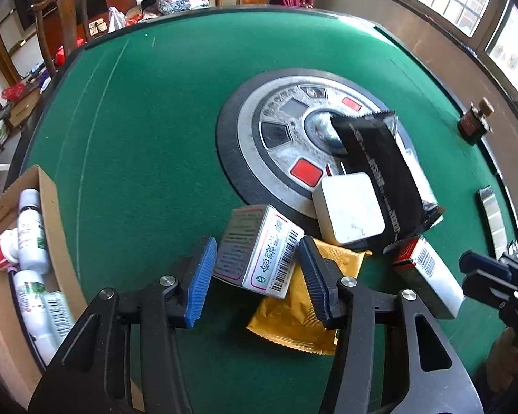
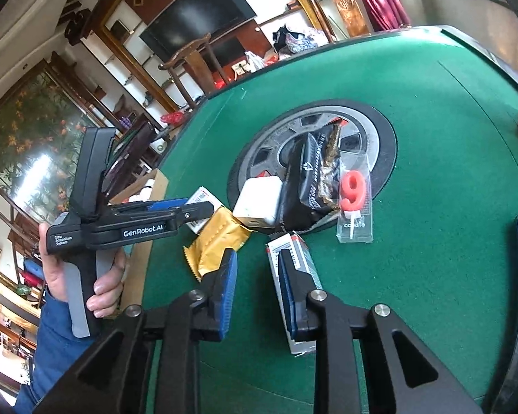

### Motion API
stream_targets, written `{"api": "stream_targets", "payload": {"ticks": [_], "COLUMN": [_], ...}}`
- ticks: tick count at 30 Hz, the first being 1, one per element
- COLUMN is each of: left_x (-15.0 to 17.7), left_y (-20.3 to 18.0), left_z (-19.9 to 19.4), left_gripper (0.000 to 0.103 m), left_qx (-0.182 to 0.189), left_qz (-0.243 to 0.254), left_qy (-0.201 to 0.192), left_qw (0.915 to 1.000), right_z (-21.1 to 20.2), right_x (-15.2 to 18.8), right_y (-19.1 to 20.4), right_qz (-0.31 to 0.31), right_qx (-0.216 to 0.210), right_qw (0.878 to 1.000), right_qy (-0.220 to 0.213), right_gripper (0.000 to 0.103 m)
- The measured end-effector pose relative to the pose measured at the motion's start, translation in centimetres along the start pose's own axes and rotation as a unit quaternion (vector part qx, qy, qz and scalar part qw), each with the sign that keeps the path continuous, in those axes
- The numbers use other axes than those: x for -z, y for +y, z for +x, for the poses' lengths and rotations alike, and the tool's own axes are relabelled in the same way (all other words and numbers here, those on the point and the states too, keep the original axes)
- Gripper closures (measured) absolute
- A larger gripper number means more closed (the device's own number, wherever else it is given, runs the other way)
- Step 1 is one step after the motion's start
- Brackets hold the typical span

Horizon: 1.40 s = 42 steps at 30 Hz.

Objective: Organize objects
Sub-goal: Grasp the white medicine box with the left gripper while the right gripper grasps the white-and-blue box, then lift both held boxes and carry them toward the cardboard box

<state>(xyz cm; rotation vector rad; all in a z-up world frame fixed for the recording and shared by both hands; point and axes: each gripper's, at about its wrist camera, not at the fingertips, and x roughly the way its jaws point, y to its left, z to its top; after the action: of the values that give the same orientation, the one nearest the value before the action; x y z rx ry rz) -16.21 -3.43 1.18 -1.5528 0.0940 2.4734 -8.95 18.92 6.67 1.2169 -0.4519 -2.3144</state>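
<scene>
My left fingers (image 1: 255,277) stand spread around a white medicine box (image 1: 259,255), not pressing it. My right fingers (image 2: 259,286) stand apart, 1 over a red-and-white box (image 2: 293,276). Bare green surface (image 1: 138,120) stretches beyond; a cardboard box (image 1: 48,200) sits at its left edge.

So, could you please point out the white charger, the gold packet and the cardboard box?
white charger (image 1: 349,208), left wrist view, top face.
gold packet (image 1: 295,314), left wrist view, middle.
cardboard box (image 1: 50,207), left wrist view, right wall.

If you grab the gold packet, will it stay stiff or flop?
The gold packet will probably flop: it looks like thin, creased foil. It seems flat and light. It may snag, since a medicine box rests on it.
</scene>
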Motion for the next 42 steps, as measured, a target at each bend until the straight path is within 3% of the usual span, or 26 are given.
{"api": "stream_targets", "payload": {"ticks": [10, 16, 17, 19, 26, 40, 42], "left_x": [0.9, 0.9, 0.9, 1.0, 3.6, 3.7, 3.7], "left_y": [0.2, 0.7, 0.8, 1.2, 3.7, 2.2, 2.1], "left_z": [-0.4, 0.1, 0.1, 0.0, -1.5, -1.1, -1.1], "left_gripper": [0.053, 0.050, 0.051, 0.070, 0.070, 0.070, 0.070], "left_qx": [0.014, 0.040, 0.038, 0.041, 0.047, 0.006, 0.003], "left_qz": [-0.013, -0.031, -0.035, -0.051, -0.131, -0.099, -0.092], "left_qy": [-0.027, -0.017, -0.018, -0.020, -0.038, -0.041, -0.042], "left_qw": [0.9995, 0.9986, 0.9985, 0.9976, 0.9896, 0.9942, 0.9949], "right_z": [1.5, 1.7, 1.7, 1.6, 1.6, 2.3, 2.4], "right_x": [0.3, 0.3, 0.2, 0.2, 0.3, 0.6, 0.7], "right_y": [-0.6, -0.7, -0.7, -0.8, -0.7, 1.3, 1.6], "right_qz": [-0.004, -0.008, -0.008, -0.008, -0.017, -0.085, -0.098], "right_qx": [0.028, 0.034, 0.035, 0.034, 0.040, 0.081, 0.104], "right_qw": [0.999, 0.999, 0.999, 0.999, 0.999, 0.993, 0.989], "right_qy": [0.024, 0.024, 0.023, 0.023, 0.026, 0.028, 0.024], "right_gripper": [0.079, 0.079, 0.079, 0.079, 0.079, 0.076, 0.072]}}
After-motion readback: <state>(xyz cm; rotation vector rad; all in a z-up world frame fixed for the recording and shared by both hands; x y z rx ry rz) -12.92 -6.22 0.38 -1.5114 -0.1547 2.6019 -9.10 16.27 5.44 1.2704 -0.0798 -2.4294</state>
